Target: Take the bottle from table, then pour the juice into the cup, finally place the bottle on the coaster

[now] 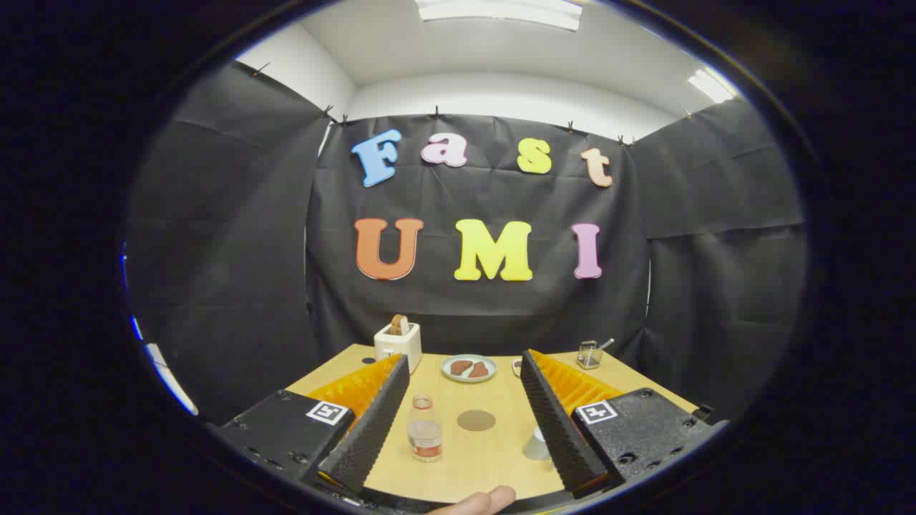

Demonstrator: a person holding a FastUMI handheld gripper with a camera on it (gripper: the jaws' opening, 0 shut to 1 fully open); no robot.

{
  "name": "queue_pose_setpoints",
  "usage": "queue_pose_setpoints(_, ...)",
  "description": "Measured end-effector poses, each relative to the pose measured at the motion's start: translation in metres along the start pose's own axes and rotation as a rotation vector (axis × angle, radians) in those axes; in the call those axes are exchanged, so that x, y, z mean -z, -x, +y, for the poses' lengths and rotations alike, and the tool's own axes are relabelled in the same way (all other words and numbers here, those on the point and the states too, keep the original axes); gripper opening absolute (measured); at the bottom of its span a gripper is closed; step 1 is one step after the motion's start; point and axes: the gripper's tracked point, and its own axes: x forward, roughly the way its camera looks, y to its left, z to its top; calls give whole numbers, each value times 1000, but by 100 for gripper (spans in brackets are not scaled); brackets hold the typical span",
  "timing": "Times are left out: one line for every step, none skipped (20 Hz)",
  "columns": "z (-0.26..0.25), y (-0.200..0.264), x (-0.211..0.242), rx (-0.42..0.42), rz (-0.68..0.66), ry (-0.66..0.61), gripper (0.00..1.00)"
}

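Both jaws spread wide around the bottle (425, 429); cup (537, 445) seems partly hidden.

Black cloth walls (501, 300) enclose a wooden table (472, 458) under white ceiling strip lights (501, 11).

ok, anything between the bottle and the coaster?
No. In the gripper view, bare tabletop separates the bottle from the coaster. Both sit between the open gripper's fingers.

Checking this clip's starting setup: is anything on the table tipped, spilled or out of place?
Nothing stands out. The bottle stands upright between the open gripper's fingers, the coaster lies flat and bare, and no spill shows.
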Motion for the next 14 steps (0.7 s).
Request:
queue_pose_setpoints(1,1,2,2,5,7,100)
queue_pose_setpoints(4,1,3,-1,10,9,100)
queue_pose_setpoints(7,1,3,-3,11,7,100)
queue_pose_setpoints(10,1,4,-8,13,3,100)
queue_pose_setpoints(14,2,7,-12,20,0,100)
queue_pose_setpoints(16,3,9,-14,25,-3,100)
queue_pose_setpoints(18,3,11,-16,29,-4,100)
queue_pose_setpoints(21,3,12,-16,33,-3,100)
queue_pose_setpoints(23,4,16,-13,39,2,100)
queue_pose_setpoints(25,3,17,-9,43,5,100)
queue_pose_setpoints(28,4,20,-9,46,8,100)
queue_pose_setpoints(32,5,22,-11,47,10,100)
queue_pose_setpoints(36,6,23,-9,44,11,100)
queue_pose_setpoints(40,6,24,-8,44,12,100)
